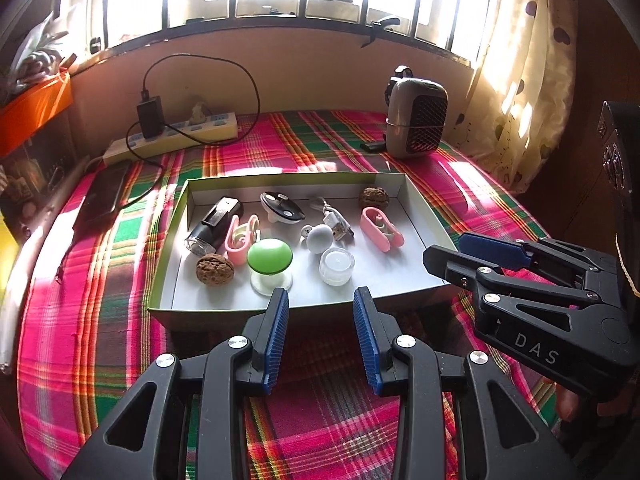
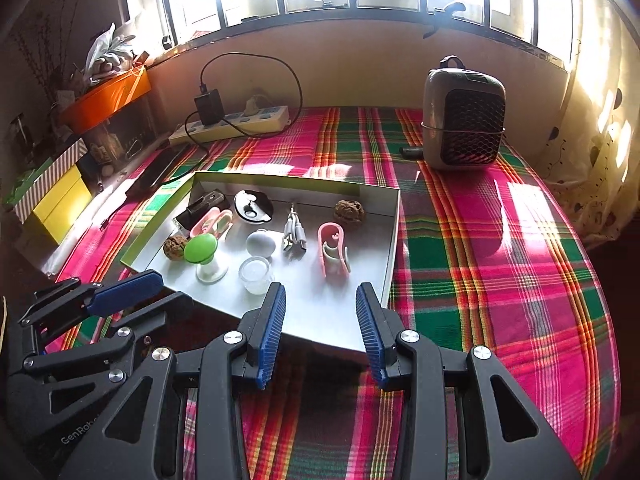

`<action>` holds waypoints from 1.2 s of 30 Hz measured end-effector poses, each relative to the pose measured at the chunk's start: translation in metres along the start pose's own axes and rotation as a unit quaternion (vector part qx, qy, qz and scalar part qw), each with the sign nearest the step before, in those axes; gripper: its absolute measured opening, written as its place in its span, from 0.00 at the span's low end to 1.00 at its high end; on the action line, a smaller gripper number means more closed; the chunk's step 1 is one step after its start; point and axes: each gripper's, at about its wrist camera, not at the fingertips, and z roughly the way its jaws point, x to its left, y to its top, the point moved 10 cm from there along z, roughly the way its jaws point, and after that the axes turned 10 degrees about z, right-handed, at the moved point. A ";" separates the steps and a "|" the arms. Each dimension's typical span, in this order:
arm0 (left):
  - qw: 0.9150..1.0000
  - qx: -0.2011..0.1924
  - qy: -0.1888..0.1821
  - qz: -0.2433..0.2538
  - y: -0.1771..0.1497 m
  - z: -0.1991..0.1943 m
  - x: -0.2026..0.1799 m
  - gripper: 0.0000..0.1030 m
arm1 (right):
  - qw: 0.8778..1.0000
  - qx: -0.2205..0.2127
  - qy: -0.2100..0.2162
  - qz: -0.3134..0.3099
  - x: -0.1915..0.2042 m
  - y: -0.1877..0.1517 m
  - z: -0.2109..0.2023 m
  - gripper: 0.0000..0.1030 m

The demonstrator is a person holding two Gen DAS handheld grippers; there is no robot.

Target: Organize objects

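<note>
A shallow grey tray lies on the plaid cloth. In it are two walnuts, a green-capped mushroom-shaped piece, a small clear jar, a grey ball, a white USB cable, two pink clips, a black-and-white disc and a black cylinder. My left gripper is open over the tray's near edge and holds nothing. My right gripper is open at the tray's near right corner, also holding nothing.
A power strip with a black charger and cable lies at the back left, with a dark phone beside it. A grey fan heater stands at the back right. Orange and yellow boxes line the left side. A curtain hangs on the right.
</note>
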 end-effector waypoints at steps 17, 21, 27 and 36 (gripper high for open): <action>0.998 0.038 0.043 -0.010 -0.052 -0.003 0.013 0.31 | 0.999 0.037 -0.026 0.013 -0.007 -0.057 0.002 0.49; 0.998 0.040 0.049 -0.010 -0.056 -0.004 0.012 0.31 | 0.998 0.047 -0.043 0.026 -0.015 -0.064 0.005 0.49; 0.997 0.051 0.049 -0.013 -0.066 -0.002 0.011 0.31 | 0.997 0.050 -0.058 0.020 -0.018 -0.073 0.003 0.49; 0.997 0.060 0.055 -0.008 -0.074 0.003 0.006 0.31 | 0.995 0.046 -0.084 0.011 -0.020 -0.079 -0.002 0.50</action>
